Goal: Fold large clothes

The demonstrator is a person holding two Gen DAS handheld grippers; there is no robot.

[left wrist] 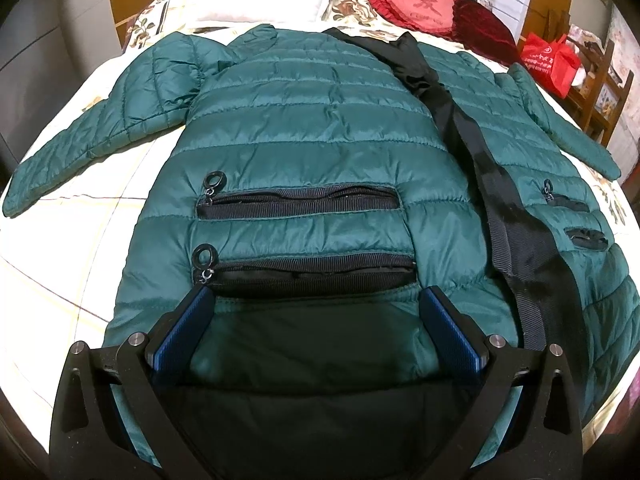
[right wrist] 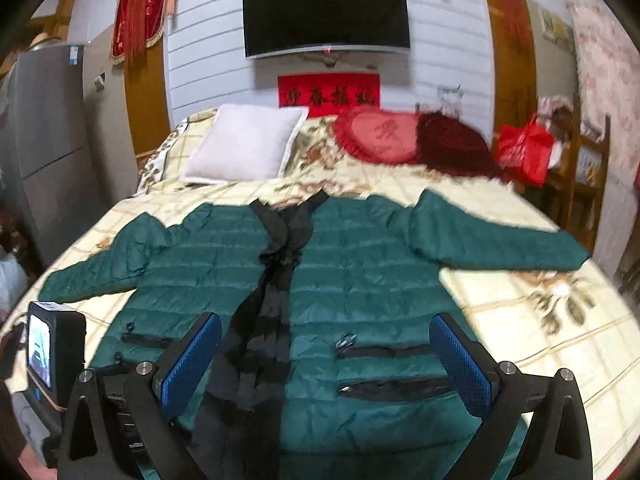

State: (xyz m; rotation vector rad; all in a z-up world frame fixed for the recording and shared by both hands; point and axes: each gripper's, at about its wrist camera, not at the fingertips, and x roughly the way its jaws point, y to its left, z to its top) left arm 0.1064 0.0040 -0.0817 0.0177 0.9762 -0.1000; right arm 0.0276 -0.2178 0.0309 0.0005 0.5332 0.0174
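A green quilted jacket (left wrist: pixel 304 120) lies spread front-up on the bed (left wrist: pixel 72 264), sleeves out to left and right, collar toward the far pillows. Its black zip placket (left wrist: pixel 496 200) runs down the middle; zipped pockets (left wrist: pixel 298 200) sit on each near panel. Left tongs (left wrist: pixel 316 300), jaws apart, straddle the near hem of the left panel, apparently touching the fabric. Right tongs (right wrist: pixel 326 340), jaws wide apart, hover above the hem; this view is blurred. A white pillow (right wrist: pixel 244 142) and red cushion (right wrist: pixel 380 134) lie at the far end.
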